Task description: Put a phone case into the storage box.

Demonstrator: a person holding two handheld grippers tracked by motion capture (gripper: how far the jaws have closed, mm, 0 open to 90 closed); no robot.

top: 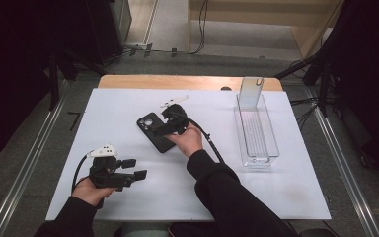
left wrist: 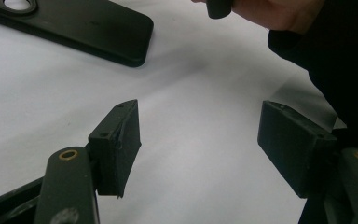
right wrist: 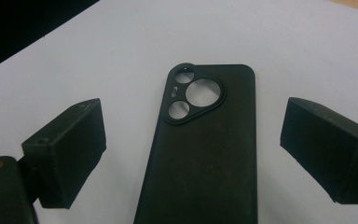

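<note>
Work surface: a wooden table (top: 187, 82) whose top is covered almost entirely by a white sheet (top: 128, 106), leaving a strip of bare wood exposed along the far edge. Lying flat on the sheet near its centre is a black phone case (top: 150, 129), back upward, camera cut-outs toward the far side. Well apart from it, toward the right edge, rests a long, narrow clear plastic tray (top: 256, 133), its length running from near to far.
</note>
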